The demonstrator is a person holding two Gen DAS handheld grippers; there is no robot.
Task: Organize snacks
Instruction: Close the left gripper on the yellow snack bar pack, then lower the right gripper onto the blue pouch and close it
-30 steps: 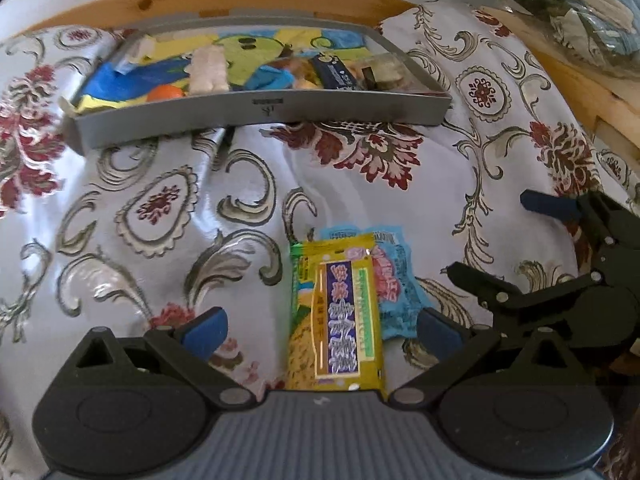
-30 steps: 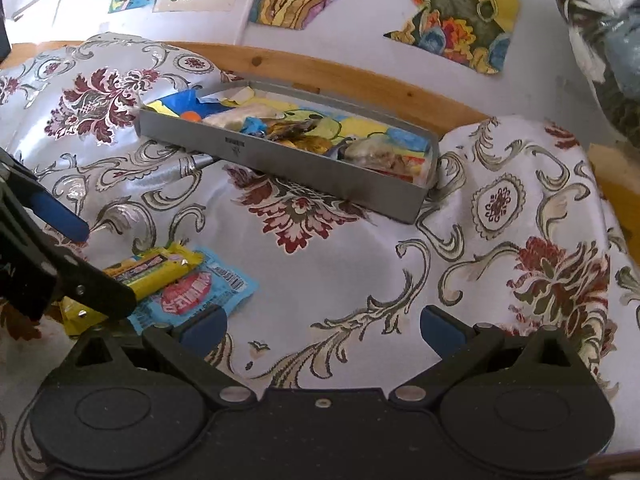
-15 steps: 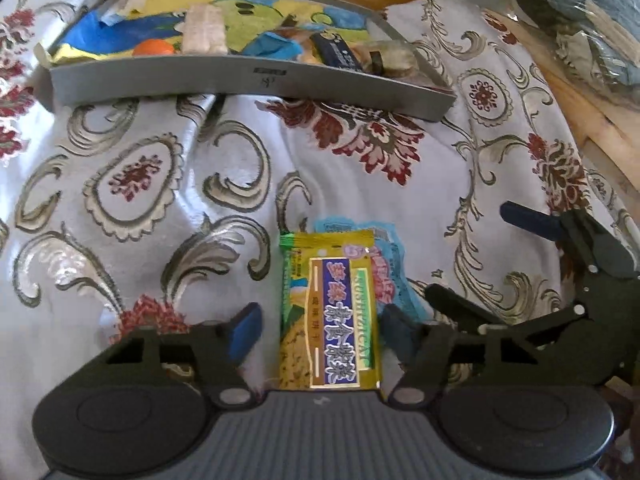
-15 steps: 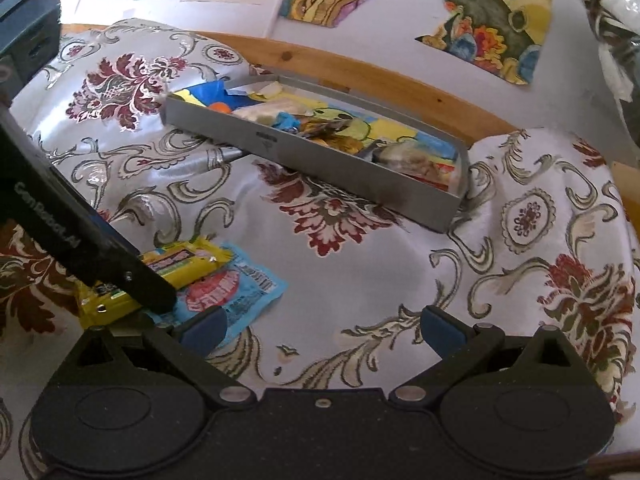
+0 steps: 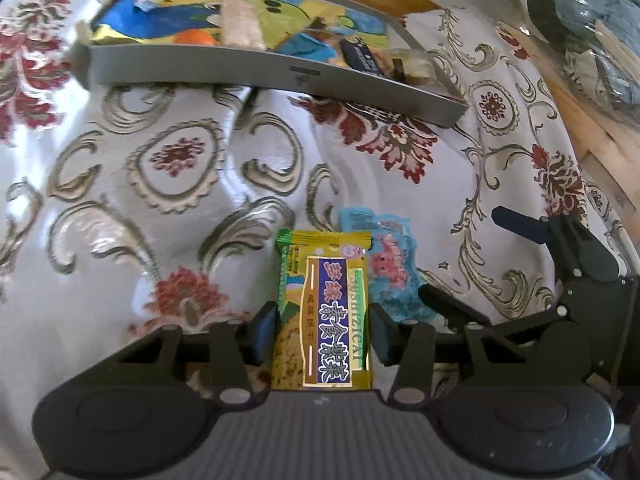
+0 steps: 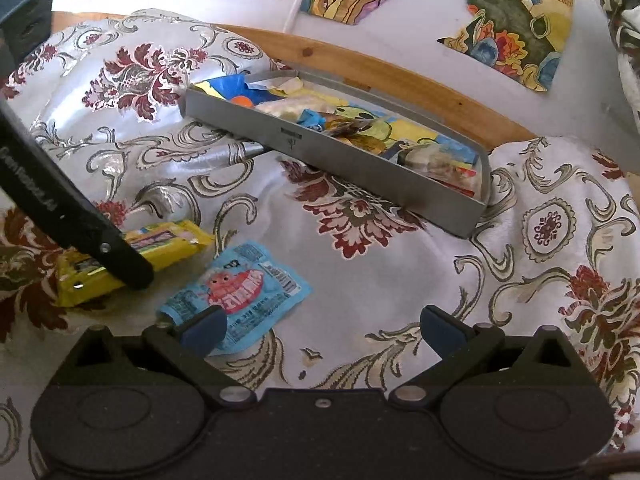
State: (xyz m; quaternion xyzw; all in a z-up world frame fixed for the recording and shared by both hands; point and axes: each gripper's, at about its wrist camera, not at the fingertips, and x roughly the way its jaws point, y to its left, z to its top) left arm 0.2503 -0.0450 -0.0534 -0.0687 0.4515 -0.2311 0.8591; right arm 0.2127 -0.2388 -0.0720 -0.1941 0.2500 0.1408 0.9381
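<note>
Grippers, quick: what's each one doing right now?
Left gripper: closed on the yellow snack packet.
Right gripper: open, holding nothing; the blue snack packet lies by its left finger.

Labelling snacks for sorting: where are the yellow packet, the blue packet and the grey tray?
yellow packet point(image 5: 322, 316), left wrist view, printed front.
blue packet point(image 6: 240, 292), right wrist view, centre.
grey tray point(image 6: 340, 160), right wrist view, front wall.

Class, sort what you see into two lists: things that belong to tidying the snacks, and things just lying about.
Part of the job:
yellow snack packet
blue snack packet
grey tray
left gripper
right gripper

Just lying about:
flowered cloth
wall pictures
</note>
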